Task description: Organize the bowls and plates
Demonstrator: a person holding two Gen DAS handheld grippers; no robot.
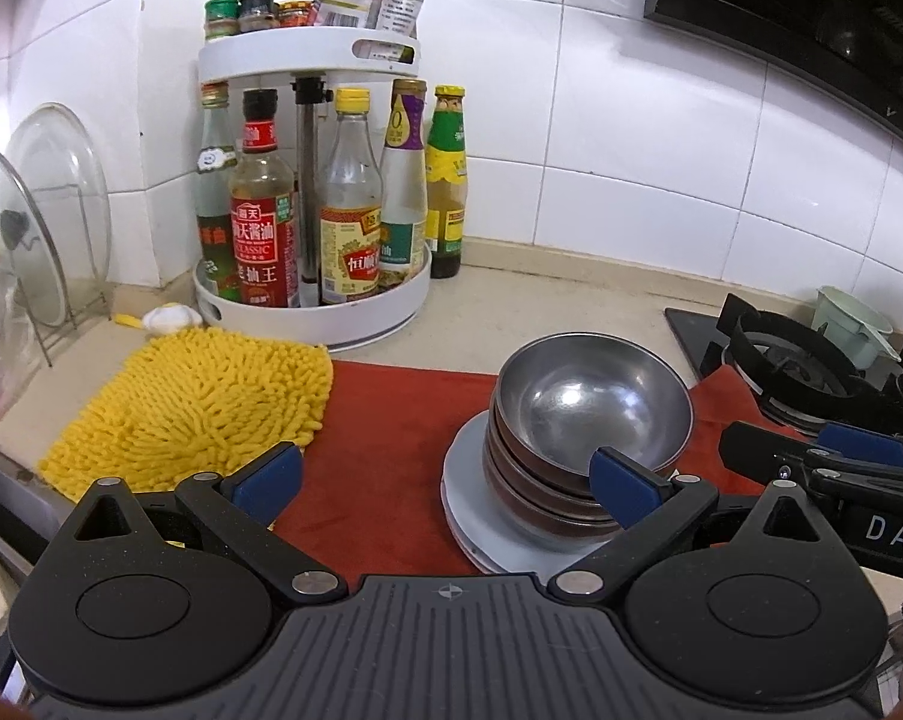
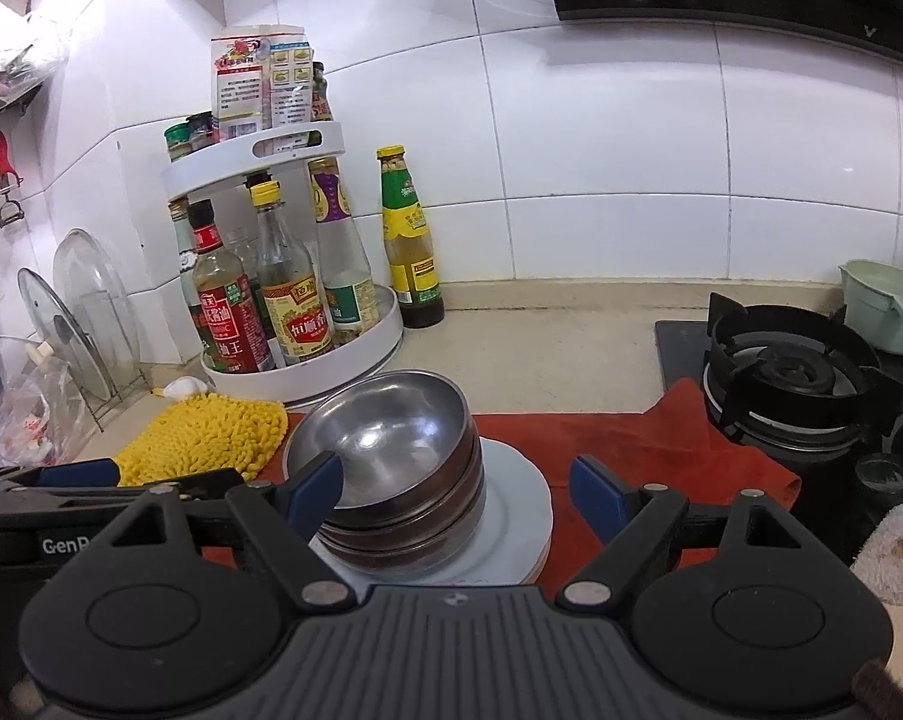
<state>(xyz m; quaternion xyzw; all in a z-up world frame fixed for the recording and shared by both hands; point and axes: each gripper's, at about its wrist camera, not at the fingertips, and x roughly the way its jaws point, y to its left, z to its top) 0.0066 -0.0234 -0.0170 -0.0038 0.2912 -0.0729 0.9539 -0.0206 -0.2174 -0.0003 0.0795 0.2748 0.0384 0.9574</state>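
A stack of several metal bowls [image 1: 583, 420] sits on a stack of white plates [image 1: 499, 534], all on a red cloth [image 1: 403, 414]. My left gripper [image 1: 445, 480] is open and empty, its right finger in front of the bowls' near rim. The bowl stack [image 2: 391, 456] and plates [image 2: 511, 516] also show in the right wrist view. My right gripper [image 2: 457, 495] is open and empty, its left finger in front of the bowls, its right finger over the cloth [image 2: 631, 438]. The right gripper's side shows in the left wrist view [image 1: 823, 450].
A yellow chenille mat [image 1: 199, 402] lies left of the cloth. A white two-tier rack of sauce bottles [image 1: 313, 204] stands behind. Glass lids in a rack [image 1: 31, 240] stand at left. A gas burner [image 2: 793, 378] and a green cup [image 2: 889, 312] are at right.
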